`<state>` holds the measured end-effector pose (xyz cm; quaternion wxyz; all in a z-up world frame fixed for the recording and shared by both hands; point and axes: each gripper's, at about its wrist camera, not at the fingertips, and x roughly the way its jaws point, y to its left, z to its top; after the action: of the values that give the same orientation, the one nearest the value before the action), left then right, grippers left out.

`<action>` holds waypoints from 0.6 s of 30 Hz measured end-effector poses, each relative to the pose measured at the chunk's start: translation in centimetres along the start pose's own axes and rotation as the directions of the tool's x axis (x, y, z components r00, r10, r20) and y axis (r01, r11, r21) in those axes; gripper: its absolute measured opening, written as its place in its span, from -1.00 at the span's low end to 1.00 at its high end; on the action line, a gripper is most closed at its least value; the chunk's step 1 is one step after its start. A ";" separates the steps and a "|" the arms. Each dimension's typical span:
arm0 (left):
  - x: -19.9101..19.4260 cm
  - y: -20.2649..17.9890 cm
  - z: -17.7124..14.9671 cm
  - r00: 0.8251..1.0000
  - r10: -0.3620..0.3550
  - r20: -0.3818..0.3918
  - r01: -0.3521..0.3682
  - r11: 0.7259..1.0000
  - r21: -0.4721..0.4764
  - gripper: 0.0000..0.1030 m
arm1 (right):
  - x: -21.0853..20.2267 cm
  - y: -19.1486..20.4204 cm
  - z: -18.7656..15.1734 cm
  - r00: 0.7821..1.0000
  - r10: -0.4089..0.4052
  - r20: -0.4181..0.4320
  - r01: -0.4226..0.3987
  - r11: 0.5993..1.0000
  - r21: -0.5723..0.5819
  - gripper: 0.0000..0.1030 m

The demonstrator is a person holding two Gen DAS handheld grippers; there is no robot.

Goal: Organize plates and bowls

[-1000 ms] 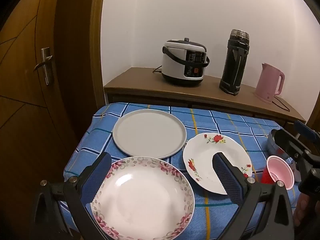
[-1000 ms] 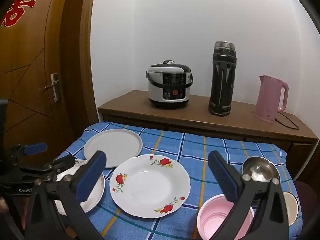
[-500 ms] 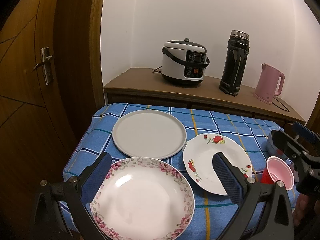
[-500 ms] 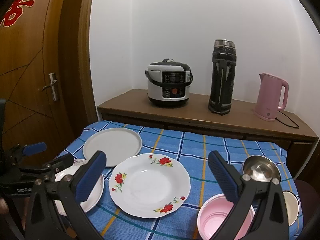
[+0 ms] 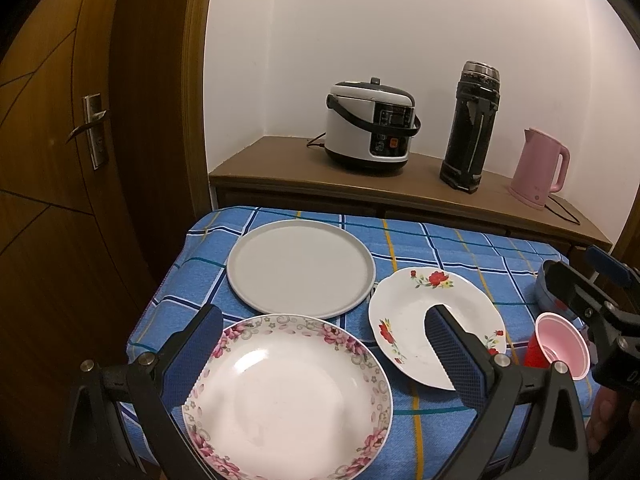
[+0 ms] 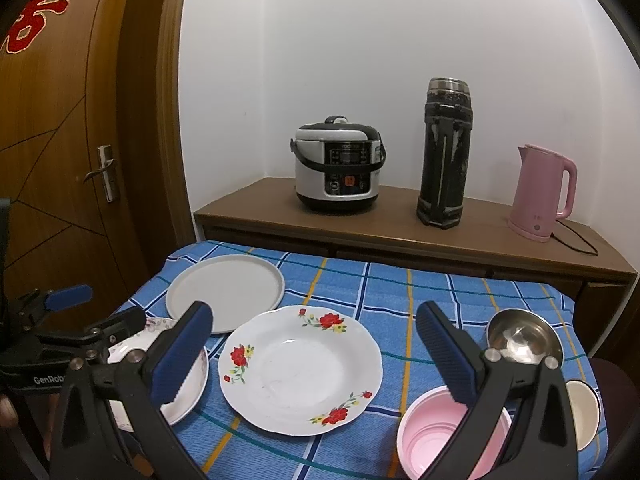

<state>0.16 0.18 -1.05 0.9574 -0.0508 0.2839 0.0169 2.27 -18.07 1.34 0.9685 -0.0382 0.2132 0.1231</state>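
On the blue checked tablecloth (image 5: 452, 248) lie a plain grey plate (image 5: 300, 266) (image 6: 226, 286) at the back left, a pink-flower deep plate (image 5: 288, 394) (image 6: 186, 384) at the front left, and a red-flower plate (image 5: 416, 308) (image 6: 300, 368) in the middle. At the right stand a pink bowl (image 6: 432, 440) (image 5: 560, 344), a steel bowl (image 6: 524, 338) and a cream bowl (image 6: 582, 414). My left gripper (image 5: 320, 352) hangs open over the pink-flower plate, holding nothing. Open as well, my right gripper (image 6: 312, 354) hovers above the red-flower plate.
Behind the table runs a wooden sideboard (image 6: 400, 236) with a rice cooker (image 6: 338, 170), a tall dark flask (image 6: 444, 152) and a pink kettle (image 6: 546, 192). A wooden door (image 6: 72, 160) stands at the left. The table's left edge (image 5: 160, 300) drops off close to the plates.
Both grippers have drifted very slightly; the views rose a little. Nothing on the table has moved, and both stay open.
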 end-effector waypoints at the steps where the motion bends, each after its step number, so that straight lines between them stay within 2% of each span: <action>1: 0.0 0.0 0.0 1.000 -0.002 0.000 0.002 1.000 0.000 0.99 | 0.0 0.0 -0.1 1.000 -0.001 -0.001 0.001 1.000 0.000 1.00; 18: -0.1 -0.2 0.1 1.000 -0.002 0.004 0.002 1.000 0.008 0.99 | 0.1 0.4 -0.1 1.000 0.001 -0.007 -0.001 1.000 0.005 1.00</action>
<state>0.14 -0.04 -0.84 0.9581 -0.0470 0.2820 0.0150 2.27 -17.67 1.20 0.9677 -0.0363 0.2171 0.1230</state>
